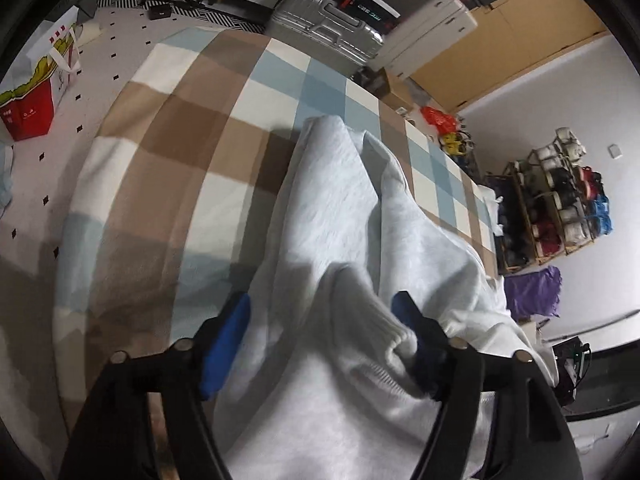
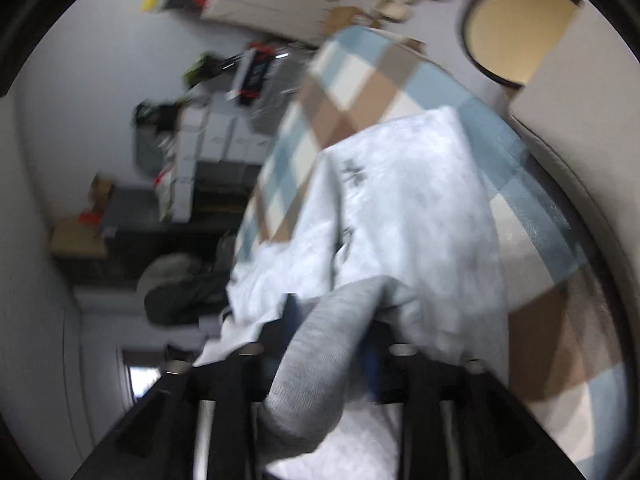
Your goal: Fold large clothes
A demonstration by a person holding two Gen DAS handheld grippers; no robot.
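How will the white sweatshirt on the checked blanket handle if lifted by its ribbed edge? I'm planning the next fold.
The white sweatshirt will probably be floppy: it already drapes in soft folds over the checked blanket. Its thick knit and ribbed edge suggest some weight, so the rest would likely sag and trail. It looks unlikely to slip, being textured fabric.
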